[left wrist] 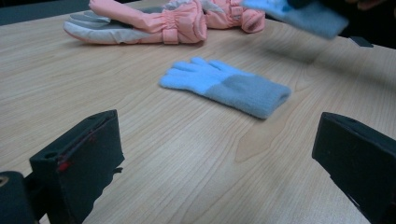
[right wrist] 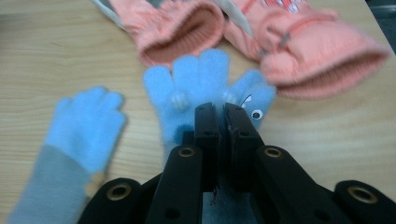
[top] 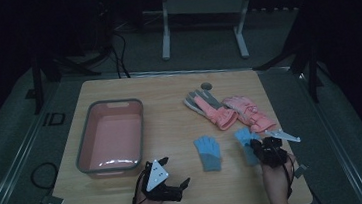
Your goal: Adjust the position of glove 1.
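Blue gloves are what the work turns on: one blue glove [right wrist: 201, 88] is pinched in the right gripper [right wrist: 223, 112], whose jaws are clamped together on the knit near the palm, the fingers of the glove fanning out beyond the jaw tips. From the high view that same gripper [top: 263, 147] sits at the near right of the wooden table [top: 172, 133], with the glove at its tip. On the held glove I can make out a small stitched face with a round eye, but no lettering that can be read.

Its partner, the second blue glove [top: 208, 152], lies flat on the table just to the left, blue fingers pointing away and a grey cuff toward the person. Beyond both lie two pink gloves [top: 232, 111] with grey palms, cuffs toward the blue ones.

The left gripper [top: 173, 175] rests near the front edge with its jaws spread wide and nothing between them. A pink basin [top: 83, 141] with a grey rim stands at the left of the table. Off the table's left edge, the letters "ID" [top: 53, 119] show on the floor mat.
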{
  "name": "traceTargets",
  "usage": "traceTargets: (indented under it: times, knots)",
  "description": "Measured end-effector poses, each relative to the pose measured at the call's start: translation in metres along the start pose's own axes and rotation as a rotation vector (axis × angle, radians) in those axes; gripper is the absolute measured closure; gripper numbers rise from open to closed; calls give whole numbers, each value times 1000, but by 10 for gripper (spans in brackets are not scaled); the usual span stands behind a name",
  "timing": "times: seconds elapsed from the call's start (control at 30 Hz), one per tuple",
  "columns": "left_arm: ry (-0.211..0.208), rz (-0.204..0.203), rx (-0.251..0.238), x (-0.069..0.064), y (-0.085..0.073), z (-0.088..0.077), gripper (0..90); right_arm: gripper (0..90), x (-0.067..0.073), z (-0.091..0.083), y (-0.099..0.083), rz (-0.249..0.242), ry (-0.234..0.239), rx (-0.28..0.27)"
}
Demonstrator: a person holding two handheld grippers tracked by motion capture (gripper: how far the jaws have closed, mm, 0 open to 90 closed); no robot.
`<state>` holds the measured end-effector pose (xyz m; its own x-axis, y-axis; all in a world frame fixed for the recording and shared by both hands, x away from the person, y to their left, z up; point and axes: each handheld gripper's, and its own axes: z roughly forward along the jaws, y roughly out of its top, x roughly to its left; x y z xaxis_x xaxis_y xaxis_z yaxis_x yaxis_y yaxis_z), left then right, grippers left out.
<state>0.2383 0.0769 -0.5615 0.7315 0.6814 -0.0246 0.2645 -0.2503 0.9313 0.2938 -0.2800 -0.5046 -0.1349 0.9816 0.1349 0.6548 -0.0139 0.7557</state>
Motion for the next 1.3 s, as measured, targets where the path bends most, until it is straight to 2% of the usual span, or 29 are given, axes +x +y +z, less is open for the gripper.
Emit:
traceTargets:
  times: [0.1,0.23,0.4,0.5,0.53,0.73,0.9,0.93,1.0,1.07,1.1,1.17,1.3]
  knots:
    - [0,3,0,0,0,0,18,849,0,8,-13,27,-12,23]
    - [1,2,1,0,0,0,18,845,0,19,-23,38,-25,50]
    - [1,2,1,0,0,0,18,811,-1,31,-32,27,-41,63]
    - [0,2,2,0,0,0,18,781,0,32,-32,0,-45,65]
    - [-1,2,2,0,0,0,18,771,-1,32,-32,7,-41,69]
    - [-2,0,2,0,0,0,18,694,-2,28,-23,-10,0,82]
    - [-3,-1,-1,0,0,0,18,620,-8,23,-10,-115,43,87]
    - [-3,-1,-1,0,0,0,18,609,-11,22,-7,-150,75,79]
    - [-2,-1,-1,0,0,0,18,615,-14,21,-3,-211,94,83]
    - [-2,-1,0,0,0,0,18,624,-20,21,1,-247,167,79]
    - [-1,-2,0,1,0,0,18,629,-23,21,3,-262,188,93]
    - [0,-3,2,1,0,0,18,630,-28,22,4,-323,231,100]
    - [0,-4,-1,1,0,0,18,628,-31,24,2,-444,289,126]
